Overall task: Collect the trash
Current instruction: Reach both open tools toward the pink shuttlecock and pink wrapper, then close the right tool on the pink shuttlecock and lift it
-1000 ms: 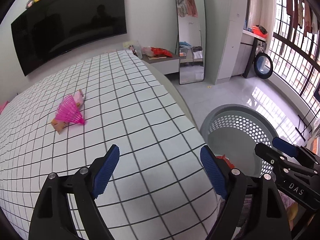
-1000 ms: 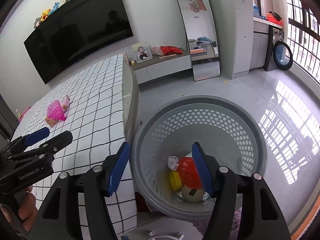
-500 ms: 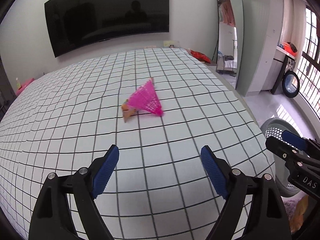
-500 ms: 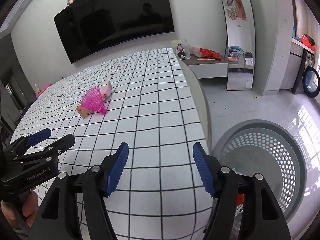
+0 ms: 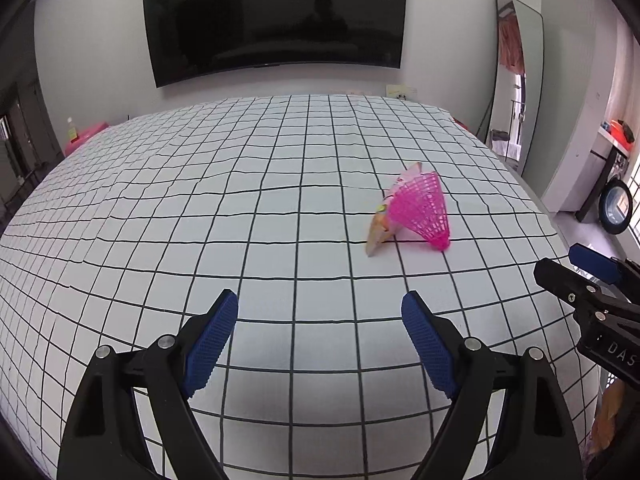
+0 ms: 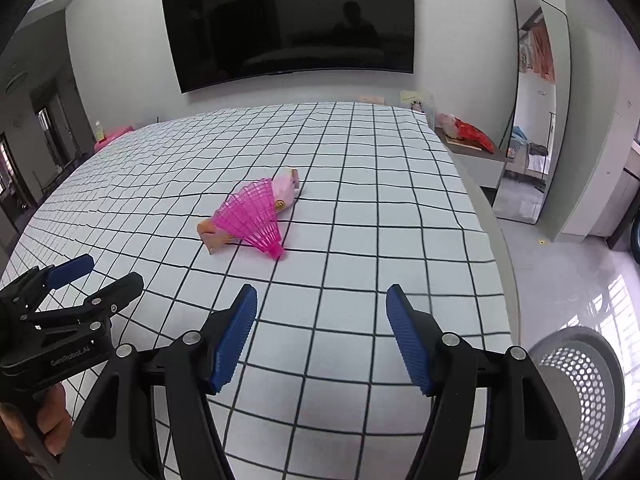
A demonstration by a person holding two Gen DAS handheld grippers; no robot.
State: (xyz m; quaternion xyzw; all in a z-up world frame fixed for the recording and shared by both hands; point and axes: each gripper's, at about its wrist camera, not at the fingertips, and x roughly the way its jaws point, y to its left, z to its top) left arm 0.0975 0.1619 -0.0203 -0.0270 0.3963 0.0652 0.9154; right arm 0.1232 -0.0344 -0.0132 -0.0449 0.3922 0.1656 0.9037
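Note:
A pink plastic mesh cone [image 5: 422, 210] [image 6: 252, 216] lies on the white checked bed [image 5: 240, 220] [image 6: 360, 240], with a crumpled pink and orange wrapper [image 5: 380, 226] [image 6: 286, 190] under and behind it. My left gripper [image 5: 320, 312] hangs open over the bed, the trash ahead and to its right. My right gripper [image 6: 320, 312] is open too, with the trash ahead and to its left. Nothing sits between either pair of blue pads. Each gripper shows at the edge of the other's view.
A grey perforated basket [image 6: 580, 376] stands on the floor off the bed's right edge. A large dark TV [image 5: 276, 16] hangs on the far wall. A standing mirror [image 6: 536, 104] and a low cabinet [image 6: 472, 156] with red items are at right. A pink stool [image 5: 86, 134] is far left.
Both grippers have swung left, away from the basket and over the bed. The pink trash now sits nearer the middle of both views. Both stay open and empty.

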